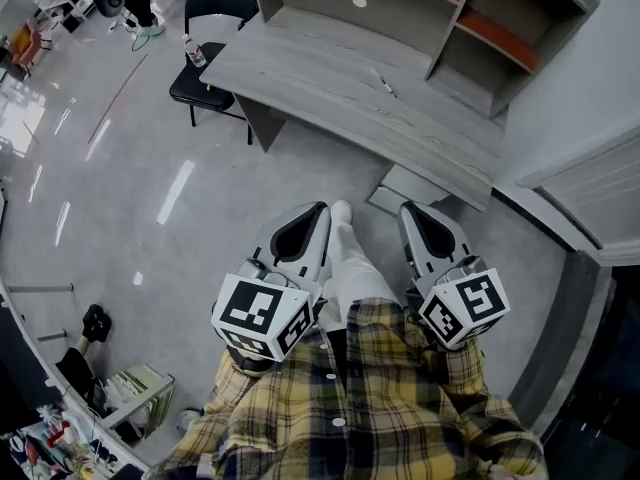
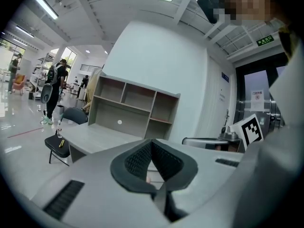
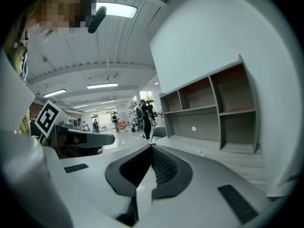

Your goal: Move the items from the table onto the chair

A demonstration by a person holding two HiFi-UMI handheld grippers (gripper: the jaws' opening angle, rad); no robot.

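Approach: we hold the left gripper point(image 1: 320, 208) and right gripper point(image 1: 409, 209), jaws together, empty, near us; next, open over the pen point(image 1: 383, 83) on the far desk point(image 1: 320, 98); chair point(image 1: 203, 86) far left.

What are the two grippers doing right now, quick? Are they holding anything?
Left gripper: closed, holding nothing.
Right gripper: closed, holding nothing.

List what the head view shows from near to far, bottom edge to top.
The plaid shirt → left tool and right tool, side by side → desk → shelf unit along the desk's far edge. The chair is left out: it overlaps the desk in depth.
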